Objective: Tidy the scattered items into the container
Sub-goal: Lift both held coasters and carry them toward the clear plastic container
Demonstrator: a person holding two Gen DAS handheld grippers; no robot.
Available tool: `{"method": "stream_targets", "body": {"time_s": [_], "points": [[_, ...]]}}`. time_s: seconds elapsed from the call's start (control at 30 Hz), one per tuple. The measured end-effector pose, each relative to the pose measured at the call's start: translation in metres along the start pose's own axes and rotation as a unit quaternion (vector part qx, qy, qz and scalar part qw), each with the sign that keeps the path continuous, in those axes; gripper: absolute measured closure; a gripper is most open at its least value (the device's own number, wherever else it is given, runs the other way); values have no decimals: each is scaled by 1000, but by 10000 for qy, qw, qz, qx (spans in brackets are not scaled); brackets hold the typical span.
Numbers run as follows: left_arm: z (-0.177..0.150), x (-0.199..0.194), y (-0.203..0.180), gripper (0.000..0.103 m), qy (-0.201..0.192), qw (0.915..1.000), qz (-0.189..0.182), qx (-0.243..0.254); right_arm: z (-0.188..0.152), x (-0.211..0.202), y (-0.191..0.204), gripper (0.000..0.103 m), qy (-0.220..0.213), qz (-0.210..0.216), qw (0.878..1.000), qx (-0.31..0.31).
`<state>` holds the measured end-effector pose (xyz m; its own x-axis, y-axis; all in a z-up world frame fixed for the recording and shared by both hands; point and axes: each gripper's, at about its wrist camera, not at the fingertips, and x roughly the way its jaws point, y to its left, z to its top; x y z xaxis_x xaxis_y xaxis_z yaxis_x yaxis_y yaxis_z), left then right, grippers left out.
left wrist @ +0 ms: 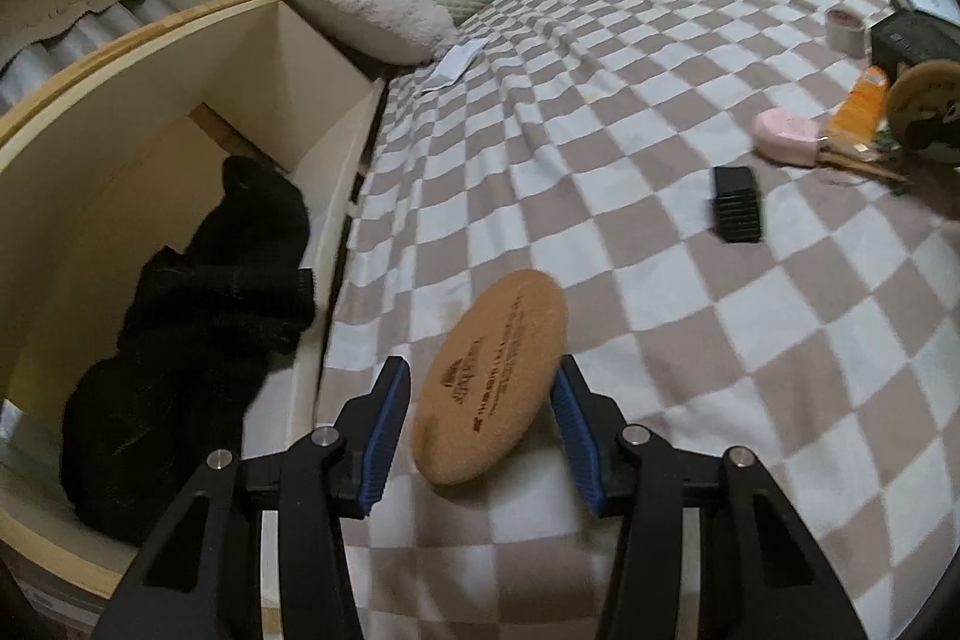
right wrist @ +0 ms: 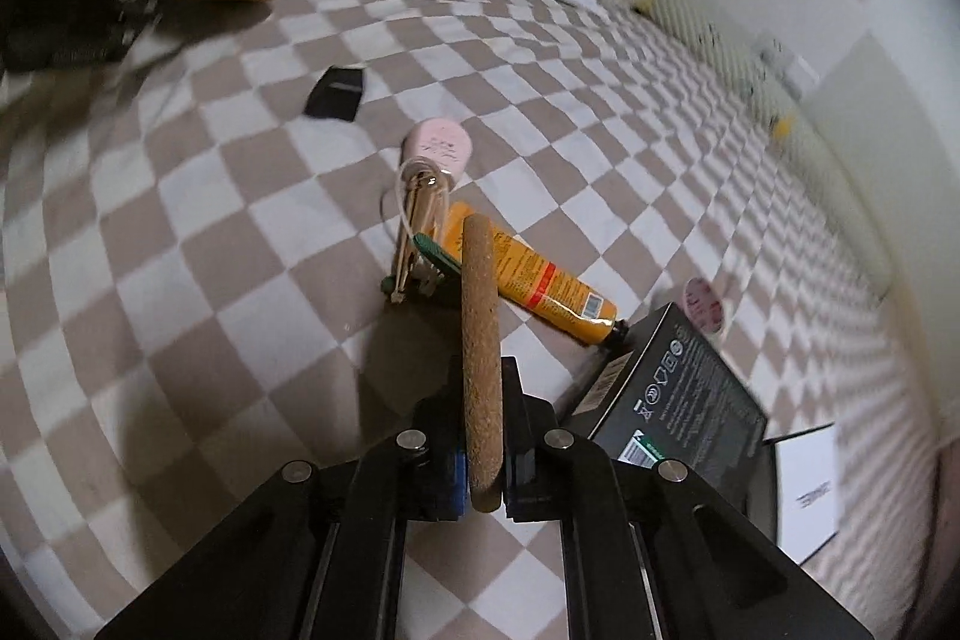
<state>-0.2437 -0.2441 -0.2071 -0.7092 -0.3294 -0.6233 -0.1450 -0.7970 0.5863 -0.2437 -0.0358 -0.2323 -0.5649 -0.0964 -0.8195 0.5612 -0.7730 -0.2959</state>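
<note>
In the left wrist view my left gripper (left wrist: 480, 388) is open, its blue pads on either side of a round cork coaster (left wrist: 495, 373) with printed text; the coaster is blurred and tilted above the checkered blanket (left wrist: 660, 280), apart from both pads. The wooden container (left wrist: 150, 58) is to the left, with black clothing (left wrist: 198, 316) inside. In the right wrist view my right gripper (right wrist: 483, 400) is shut on a second cork coaster (right wrist: 477, 340), held edge-on above the blanket. That coaster also shows in the left wrist view (left wrist: 927, 109) at the far right.
On the blanket lie a black case (right wrist: 335, 93), a pink case (right wrist: 435, 148), a bundle of sticks (right wrist: 420, 232), an orange tube (right wrist: 534, 274), a black box (right wrist: 672, 400), a tape roll (right wrist: 703, 305) and a white paper (right wrist: 807, 490). Pillows (left wrist: 366, 7) line the wall.
</note>
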Motion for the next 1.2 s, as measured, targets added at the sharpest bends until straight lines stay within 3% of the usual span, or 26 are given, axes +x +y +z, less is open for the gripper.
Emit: {"method": "stream_targets", "body": {"time_s": [0.17,0.27,0.33,0.4,0.63,0.97,1.2], "points": [[2,11,18,55,131,9995,176,-232,5,1,-21,95,46,407,9966,717],[2,15,28,64,178,9988,165,-422,6,2,-31,95,60,591,9928,1036],[2,16,35,65,182,9980,72,-598,7,2,-39,95,58,712,9896,1249],[1,17,40,79,193,9969,-39,-762,5,3,-47,95,78,881,9842,1531],[-2,17,45,95,235,9931,-403,-1076,-1,-5,-61,95,59,1428,9676,2080],[-12,-20,39,95,165,9870,-881,-1334,-14,-35,-51,95,5,1807,9628,2008],[-12,-51,23,95,93,9825,-1137,-1474,-24,-59,-52,95,-60,1745,9636,2026]]}}
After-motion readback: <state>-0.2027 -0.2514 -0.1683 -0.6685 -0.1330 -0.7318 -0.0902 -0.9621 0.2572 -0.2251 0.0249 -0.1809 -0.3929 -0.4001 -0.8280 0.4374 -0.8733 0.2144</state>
